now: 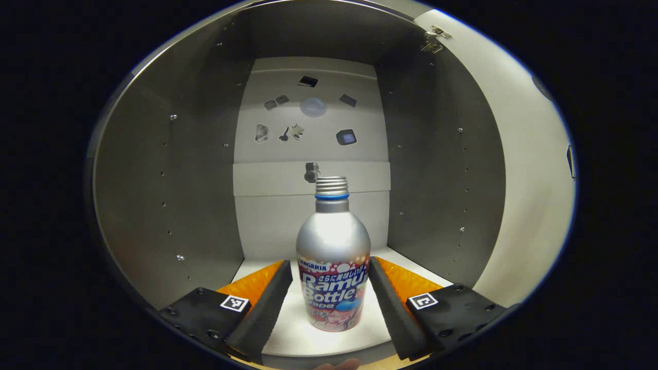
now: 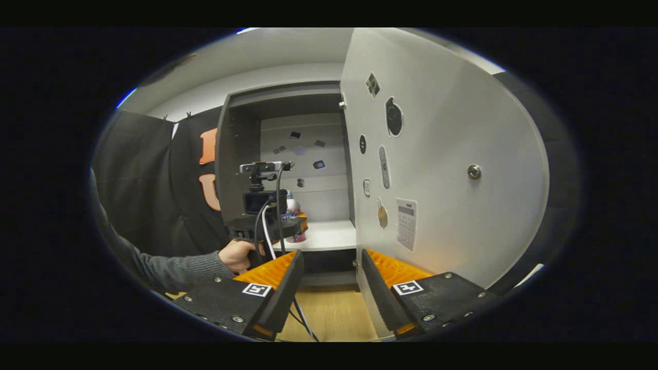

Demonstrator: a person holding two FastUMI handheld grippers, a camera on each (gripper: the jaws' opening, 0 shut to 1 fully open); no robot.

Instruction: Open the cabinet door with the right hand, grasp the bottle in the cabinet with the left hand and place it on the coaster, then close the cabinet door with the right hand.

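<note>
Your left gripper (image 1: 330,293) sits inside the open grey cabinet (image 1: 169,195), fingers spread either side of the silver aluminium bottle (image 1: 333,257).

Whether the pads touch the bottle is hard to tell; a thin gap seems to remain on both sides. In the right gripper view the bottle (image 2: 293,208) at 9 o'clock is mostly hidden behind your left gripper's body, held by your hand (image 2: 237,255) in a grey sleeve. Your right gripper (image 2: 331,272) hangs parted and empty, near the lower edge of the swung-open white cabinet door (image 2: 462,128) at 2 o'clock.
</note>
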